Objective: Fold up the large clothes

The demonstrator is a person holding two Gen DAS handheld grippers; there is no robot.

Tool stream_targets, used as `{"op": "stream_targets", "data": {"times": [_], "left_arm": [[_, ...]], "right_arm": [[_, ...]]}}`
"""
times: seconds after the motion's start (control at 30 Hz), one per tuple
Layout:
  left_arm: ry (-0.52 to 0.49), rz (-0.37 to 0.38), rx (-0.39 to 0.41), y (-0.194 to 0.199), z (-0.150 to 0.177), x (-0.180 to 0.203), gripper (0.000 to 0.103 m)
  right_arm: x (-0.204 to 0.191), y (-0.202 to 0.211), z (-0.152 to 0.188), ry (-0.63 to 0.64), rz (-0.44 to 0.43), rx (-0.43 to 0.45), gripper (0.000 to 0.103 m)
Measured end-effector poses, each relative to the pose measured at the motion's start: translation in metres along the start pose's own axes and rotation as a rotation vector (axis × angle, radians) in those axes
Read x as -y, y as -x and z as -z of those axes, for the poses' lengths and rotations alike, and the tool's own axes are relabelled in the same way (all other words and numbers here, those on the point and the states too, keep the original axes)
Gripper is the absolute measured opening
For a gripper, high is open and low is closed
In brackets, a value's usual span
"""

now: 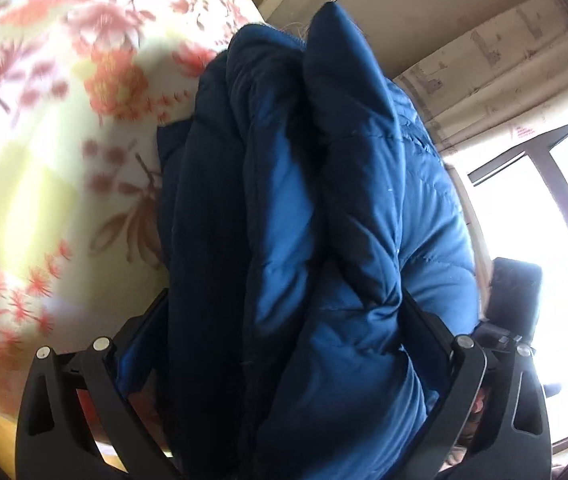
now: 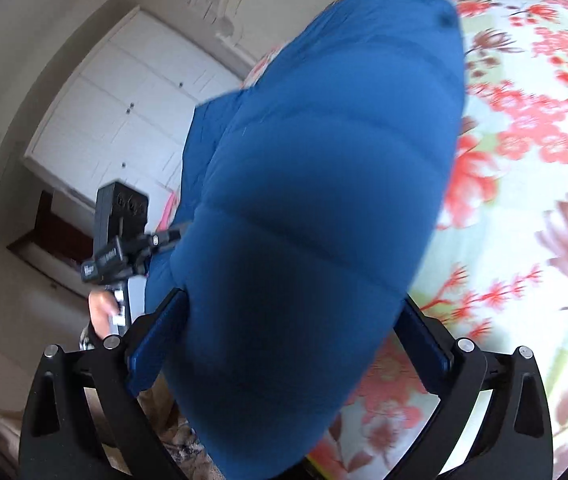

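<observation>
A puffy blue quilted jacket (image 1: 292, 208) hangs in thick bunched folds over a floral bedsheet (image 1: 43, 128). My left gripper (image 1: 284, 316) has its jaws wide around the bunch, and the fabric creases against both pads, so it is gripped. In the right wrist view the same jacket (image 2: 324, 184) bulges as a smooth padded roll between the wide-spread jaws of my right gripper (image 2: 288, 316); the pads lie at its sides without visibly pinching it. The left gripper's body (image 2: 119, 232) and a hand (image 2: 99, 316) show beside the jacket.
The floral sheet (image 2: 524, 152) covers the bed under and to the right of the jacket. White wardrobe doors (image 2: 115, 112) stand beyond the bed's edge. A bright window (image 1: 544, 240) lies on the other side, with the right gripper's body (image 1: 516, 300) in front of it.
</observation>
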State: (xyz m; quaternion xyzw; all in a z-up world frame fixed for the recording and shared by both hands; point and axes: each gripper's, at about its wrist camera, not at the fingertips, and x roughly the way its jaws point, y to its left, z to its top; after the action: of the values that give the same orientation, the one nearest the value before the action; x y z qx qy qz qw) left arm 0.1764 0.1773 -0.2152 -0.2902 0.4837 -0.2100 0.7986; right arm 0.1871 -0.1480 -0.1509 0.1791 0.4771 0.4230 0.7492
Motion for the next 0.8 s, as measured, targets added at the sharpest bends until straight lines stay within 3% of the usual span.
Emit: {"op": "stream_targets", "data": {"times": [0.1,0.23,0.4,0.57,0.8], "left_arm": [[0.007,0.038,-0.027,-0.004,-0.001,0.003,0.101],[0.020,0.152,-0.042,-0.007,0.002,-0.001,0.097],[0.022,0.225,0.070,0.006,0.014,-0.003,0.071],[-0.019,0.230,0.113,0.001,0.012,0.025,0.065],[-0.040,0.230,0.062,-0.067,-0.041,0.081,0.064]], "right_arm": [[-0.003,-0.004,0.003,0.008,-0.011,0.009,0.098],[-0.010,0.000,0.011,0.071,0.008,0.080,0.081],[-0.028,0.006,0.015,0.183,0.083,0.183,0.070],[-0.035,0.030,0.009,0.250,0.153,0.276,0.064],[0.016,0.078,-0.025,0.180,0.286,0.355,0.062]]}}
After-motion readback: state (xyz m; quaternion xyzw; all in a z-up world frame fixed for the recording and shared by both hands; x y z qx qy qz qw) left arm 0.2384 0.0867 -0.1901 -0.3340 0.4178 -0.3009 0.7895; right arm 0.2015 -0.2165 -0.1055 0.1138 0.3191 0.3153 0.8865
